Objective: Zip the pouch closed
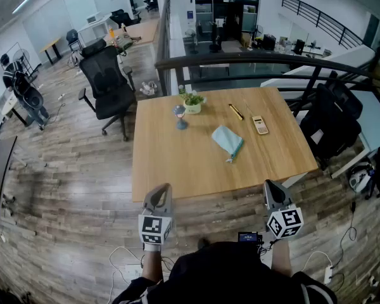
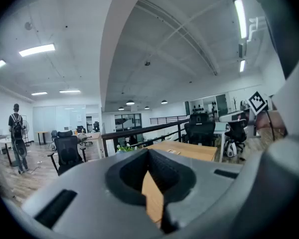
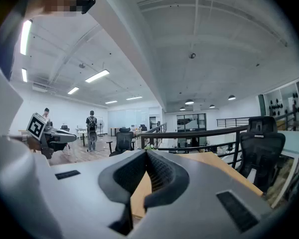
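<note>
One small blue pouch (image 1: 228, 142) lies right of centre on the table (image 1: 171, 163); looks soft, light, floppy, so pin one end and pinch the zip pull, probably that lower tip. Only the head view shows it. Left gripper (image 1: 159, 197) and right gripper (image 1: 273, 194) sit below, jaws closed, empty.

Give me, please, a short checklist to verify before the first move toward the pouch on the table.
1. The pouch lies free on the table, apart from the calculator: ok.
2. Where its zipper pull sits: cannot tell, too small.
3. The left gripper is empty: ok, jaws shut on nothing.
4. The right gripper is empty: ok, jaws shut on nothing.
5. Jaws opened for a grasp: not ok.
6. Grippers near the pouch: not ok, both are short of the table's near edge.
</note>
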Demonstrator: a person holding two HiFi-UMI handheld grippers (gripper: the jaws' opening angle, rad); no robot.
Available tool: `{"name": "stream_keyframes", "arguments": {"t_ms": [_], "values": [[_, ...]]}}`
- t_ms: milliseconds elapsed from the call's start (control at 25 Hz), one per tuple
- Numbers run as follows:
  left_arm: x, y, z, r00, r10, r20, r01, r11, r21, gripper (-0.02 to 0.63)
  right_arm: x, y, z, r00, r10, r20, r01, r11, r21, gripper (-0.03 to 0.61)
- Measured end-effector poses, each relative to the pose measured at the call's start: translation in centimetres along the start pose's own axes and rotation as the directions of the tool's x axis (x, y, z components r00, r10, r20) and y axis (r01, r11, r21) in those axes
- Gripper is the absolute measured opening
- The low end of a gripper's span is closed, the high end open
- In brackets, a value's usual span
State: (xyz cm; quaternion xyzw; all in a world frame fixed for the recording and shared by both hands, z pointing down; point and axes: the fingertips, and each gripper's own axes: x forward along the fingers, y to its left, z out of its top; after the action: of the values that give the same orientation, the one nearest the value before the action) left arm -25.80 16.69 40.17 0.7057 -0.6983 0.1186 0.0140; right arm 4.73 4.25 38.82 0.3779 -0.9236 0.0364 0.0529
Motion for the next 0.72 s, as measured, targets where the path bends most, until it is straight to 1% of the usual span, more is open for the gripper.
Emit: {"name": "stream_keyframes", "arguments": {"t_ms": [360, 520, 640, 720], "values": [[-0.1, 0.1, 0.5, 1.000, -0.007, 0.008, 0.007, 1.000, 0.007, 0.000, 0.0, 0.6, -0.2, 1.000, 0.004, -0.013, -0.004, 1.000, -0.005, 0.012], [-0.7, -0.1, 0.3, 1.000, -0.009, 0.007, 0.009, 1.000, 0.001, 0.000, -0.8, 0.8, 0.3, 0.999, -0.021, 0.042, 0.020, 1.000, 0.014, 0.012], [-0.9, -0.5, -0.1, 1.000, -0.006, 0.008, 0.006, 1.000, -0.006, 0.000, -1.6, 0.6, 0.2, 0.998, -0.045, 0.045, 0.046, 0.999, -0.007, 0.012], [-0.5, -0.8, 0.2, 1.000, 0.011, 0.020, -0.011, 1.000, -0.010, 0.000, -1.9, -0.3, 0.3, 0.998, -0.045, 0.043, 0.046, 0.999, -0.017, 0.012]]}}
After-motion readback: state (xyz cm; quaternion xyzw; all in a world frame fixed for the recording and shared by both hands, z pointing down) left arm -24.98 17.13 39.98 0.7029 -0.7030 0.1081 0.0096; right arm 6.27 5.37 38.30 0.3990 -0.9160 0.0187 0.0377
